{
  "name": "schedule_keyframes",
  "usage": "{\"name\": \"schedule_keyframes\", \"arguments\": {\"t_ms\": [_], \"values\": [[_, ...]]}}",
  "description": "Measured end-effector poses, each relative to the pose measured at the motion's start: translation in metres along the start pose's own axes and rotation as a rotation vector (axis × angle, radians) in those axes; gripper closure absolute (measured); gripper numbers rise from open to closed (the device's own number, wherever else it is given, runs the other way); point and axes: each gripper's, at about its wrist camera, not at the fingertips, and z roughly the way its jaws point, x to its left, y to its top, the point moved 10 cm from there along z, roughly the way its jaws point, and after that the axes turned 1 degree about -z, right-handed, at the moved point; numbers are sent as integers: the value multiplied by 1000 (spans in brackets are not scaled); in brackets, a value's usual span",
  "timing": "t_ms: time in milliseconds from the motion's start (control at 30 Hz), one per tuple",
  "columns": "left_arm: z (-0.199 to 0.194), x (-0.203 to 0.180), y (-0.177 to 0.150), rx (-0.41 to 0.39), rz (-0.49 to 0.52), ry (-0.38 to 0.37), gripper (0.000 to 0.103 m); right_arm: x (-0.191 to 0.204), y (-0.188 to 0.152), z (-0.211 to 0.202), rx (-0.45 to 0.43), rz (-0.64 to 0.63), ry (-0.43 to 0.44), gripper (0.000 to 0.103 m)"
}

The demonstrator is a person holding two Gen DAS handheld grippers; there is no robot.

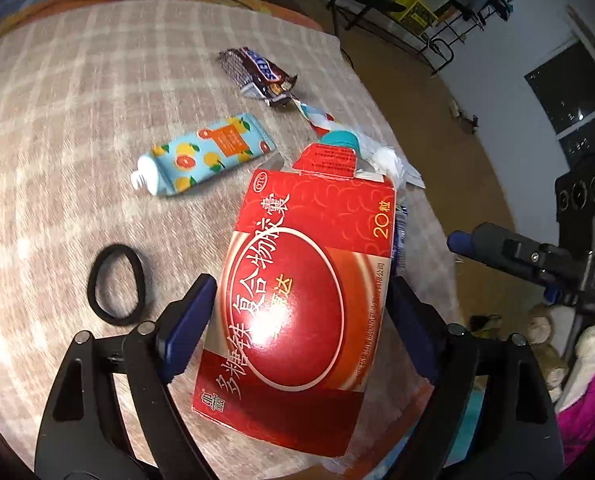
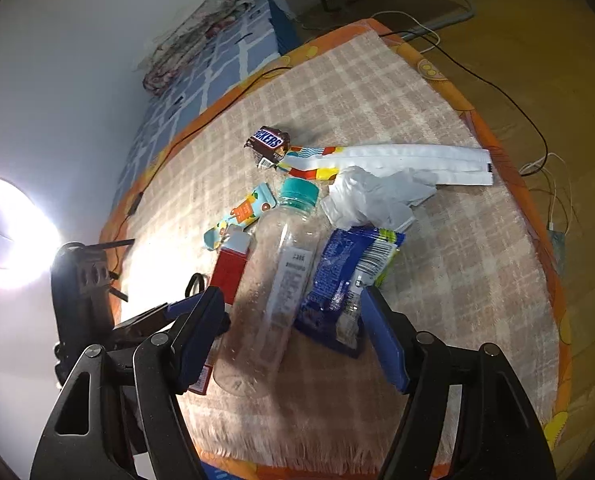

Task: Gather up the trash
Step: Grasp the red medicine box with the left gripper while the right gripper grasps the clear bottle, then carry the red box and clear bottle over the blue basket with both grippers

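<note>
The left gripper [image 1: 301, 300] is straddling the red cardboard medicine box [image 1: 297, 300], jaws spread and not yet clamping, so it is risking a crushed, slipping box, while the right gripper [image 2: 293, 328], jaws parted, is hovering over the clear plastic bottle [image 2: 273, 280].

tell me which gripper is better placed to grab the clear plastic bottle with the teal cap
Right. The right gripper stands open astride the clear plastic bottle, while the left gripper brackets the red cardboard medicine box.

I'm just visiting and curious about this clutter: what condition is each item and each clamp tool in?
Red cardboard medicine box: top flap open, between the left gripper's fingers.
Clear plastic bottle: lying down, teal cap on.
Fruit-printed tube: uncapped, squeezed flat.
Brown candy wrapper: torn open.
White tissue: crumpled.
Left gripper: cannot tell if gripping.
Right gripper: open.
</note>
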Motion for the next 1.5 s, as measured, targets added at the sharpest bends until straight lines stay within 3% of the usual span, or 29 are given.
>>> {"name": "schedule_keyframes", "arguments": {"t_ms": [133,433,733,867,1033,1233,1500], "values": [[-7,7,-2,-26,-23,-4,18,11,1,9,13,-12,1,33],[-62,47,-23,-108,-3,130,18,23,-7,52,85,-22,-21,33],[-117,80,-53,-166,-69,188,18,21,3,87,92,-6,-79,33],[-136,82,-69,-178,-59,225,18,24,-1,93,103,-56,-114,44],[-159,83,-88,-198,-67,239,18,38,-9,79,105,-30,-25,44],[-180,78,-106,-224,-49,256,18,65,-22,49,70,-147,15,45],[-196,67,-137,-270,-46,291,18,88,-52,9,-38,-359,-54,46]]}}
